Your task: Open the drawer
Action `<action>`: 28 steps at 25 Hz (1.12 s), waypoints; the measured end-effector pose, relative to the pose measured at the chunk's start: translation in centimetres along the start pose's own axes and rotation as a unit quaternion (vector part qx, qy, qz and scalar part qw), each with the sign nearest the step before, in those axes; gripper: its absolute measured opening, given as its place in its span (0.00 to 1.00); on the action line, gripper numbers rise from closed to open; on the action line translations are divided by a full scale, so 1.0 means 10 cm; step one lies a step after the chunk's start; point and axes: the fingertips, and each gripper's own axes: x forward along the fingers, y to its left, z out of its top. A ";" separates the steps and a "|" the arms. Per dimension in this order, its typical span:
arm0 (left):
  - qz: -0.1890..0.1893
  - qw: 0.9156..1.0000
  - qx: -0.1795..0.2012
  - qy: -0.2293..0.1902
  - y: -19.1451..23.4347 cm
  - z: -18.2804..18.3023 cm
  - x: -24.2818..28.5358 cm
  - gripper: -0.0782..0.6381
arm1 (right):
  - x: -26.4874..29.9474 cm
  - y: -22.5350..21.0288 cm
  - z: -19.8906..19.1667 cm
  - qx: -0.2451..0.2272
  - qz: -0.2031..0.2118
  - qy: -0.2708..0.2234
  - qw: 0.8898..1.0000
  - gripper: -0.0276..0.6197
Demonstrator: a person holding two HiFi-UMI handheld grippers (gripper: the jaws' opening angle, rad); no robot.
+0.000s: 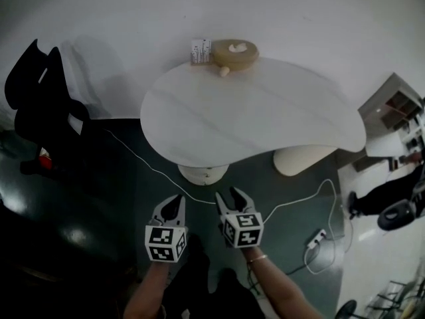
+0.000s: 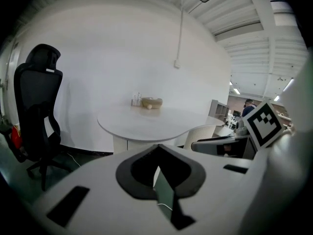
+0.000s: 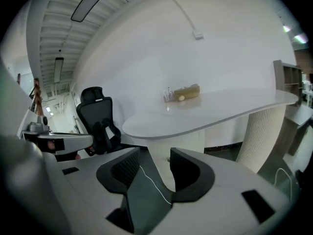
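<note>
A small tan box-like thing [image 1: 235, 54] sits at the far edge of the white table [image 1: 265, 111]; it is too far off to make out a drawer front. It also shows in the left gripper view [image 2: 151, 103] and the right gripper view [image 3: 187, 92]. Both grippers hang low over the dark floor, well short of the table's near edge. My left gripper [image 1: 174, 205] [image 2: 159, 148] is shut, tips meeting, with nothing in it. My right gripper [image 1: 230, 200] [image 3: 154, 163] stands wide open and empty, pointing at the table's pedestal [image 3: 176, 146].
A white printed carton [image 1: 200, 50] and a small round piece [image 1: 224, 72] lie beside the tan thing. A black office chair [image 1: 46, 105] stands left. A white cable [image 1: 159, 171] and a power strip [image 1: 316, 239] lie on the floor. Shelves [image 1: 398, 105] and a person [image 1: 392, 191] are at the right.
</note>
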 end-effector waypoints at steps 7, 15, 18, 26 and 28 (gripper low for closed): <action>-0.020 1.000 -0.009 0.022 0.28 -0.15 0.30 0.11 | 0.55 -0.03 -0.09 -0.011 -0.027 0.021 0.999 0.31; -0.020 0.999 -0.022 0.031 0.40 -0.40 0.54 0.11 | 1.15 -0.17 -0.48 -0.016 -0.054 0.061 0.997 0.31; -0.017 0.999 -0.030 0.037 0.41 -0.51 0.65 0.11 | 1.31 -0.26 -0.59 -0.017 -0.057 0.063 0.996 0.31; -0.006 0.999 -0.029 0.038 0.29 -0.71 0.91 0.11 | 1.58 -0.43 -0.74 -0.035 -0.055 0.070 0.995 0.31; -0.004 0.999 -0.028 0.032 0.28 -0.73 0.95 0.11 | 1.62 -0.42 -0.74 -0.039 -0.051 0.071 0.995 0.31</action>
